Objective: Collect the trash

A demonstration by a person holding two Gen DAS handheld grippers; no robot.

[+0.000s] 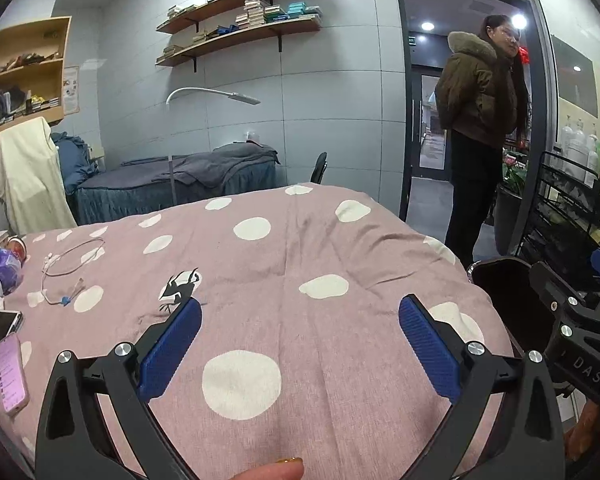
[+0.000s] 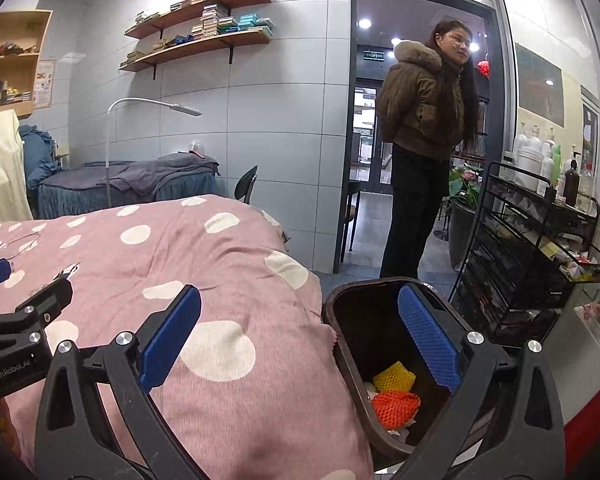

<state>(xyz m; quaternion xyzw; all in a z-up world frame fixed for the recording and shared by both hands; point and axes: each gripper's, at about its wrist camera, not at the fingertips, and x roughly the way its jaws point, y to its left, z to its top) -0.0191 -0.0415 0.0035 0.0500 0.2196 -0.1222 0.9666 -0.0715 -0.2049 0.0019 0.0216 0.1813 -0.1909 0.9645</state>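
- the two phones (image 1: 4, 356) at the left are clipped by the left wrist view's edge, screens too blurry to read
- trash bin (image 2: 352, 344) is partly behind the right gripper's blue fingers (image 2: 428, 340), so its far-side contents are hidden
- purple wrapper (image 1: 2, 270) is too blurry to identify
- shelf boxes (image 1: 256, 8) too small to read
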